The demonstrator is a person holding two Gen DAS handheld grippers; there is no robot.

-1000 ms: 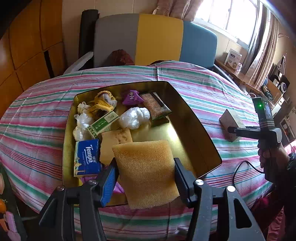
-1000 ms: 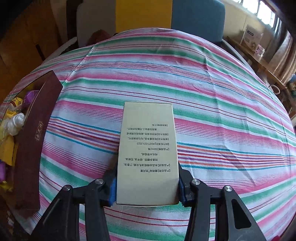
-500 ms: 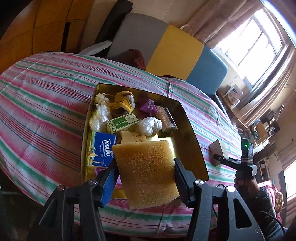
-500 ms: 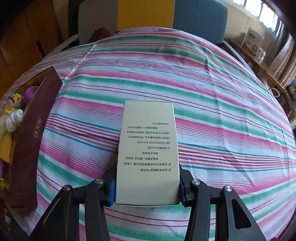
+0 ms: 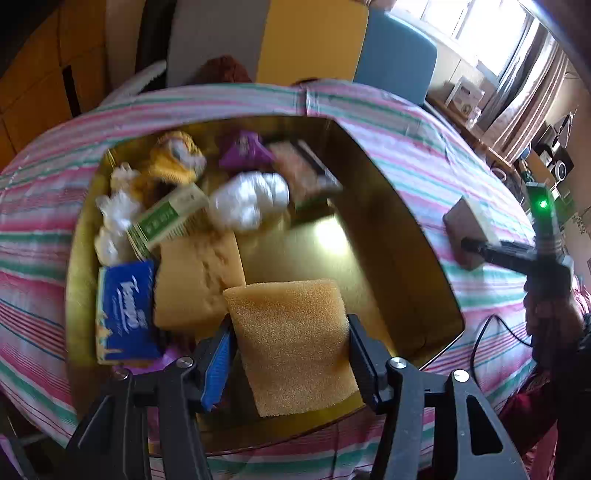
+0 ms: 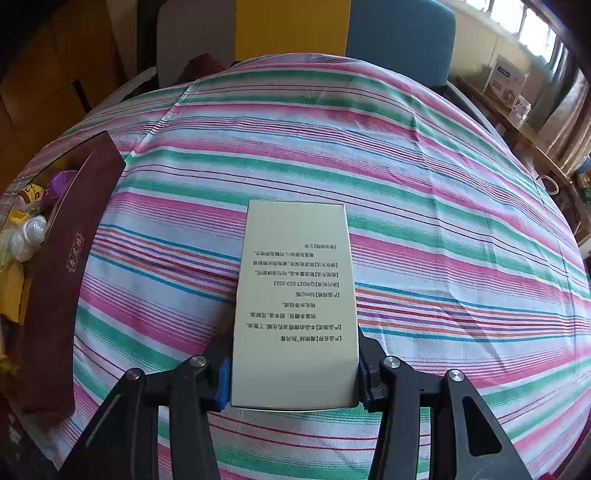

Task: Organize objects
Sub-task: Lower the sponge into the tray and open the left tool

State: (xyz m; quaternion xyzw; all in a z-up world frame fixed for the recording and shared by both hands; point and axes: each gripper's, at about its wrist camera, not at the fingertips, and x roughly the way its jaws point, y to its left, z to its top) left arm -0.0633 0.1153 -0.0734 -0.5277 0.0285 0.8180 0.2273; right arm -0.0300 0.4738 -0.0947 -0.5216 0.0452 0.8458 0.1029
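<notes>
Striped tablecloth [image 6: 424, 192], grey-yellow-blue sofa [image 5: 314, 40], bright curtained window [image 5: 491, 33]

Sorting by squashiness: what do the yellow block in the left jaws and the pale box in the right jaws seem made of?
Yellow block: likely foam sponge, matte with an open-pored surface. Pale box: probably cardboard, smooth, flat printed face and crisp edges.

You are seeing "Tempo" in white script on the blue tissue pack [image 5: 125, 306] at the tray's near left. The cream box [image 6: 295, 306] is showing upside-down Chinese print with "Q/ADZT-023-2023" and "50ml".
</notes>
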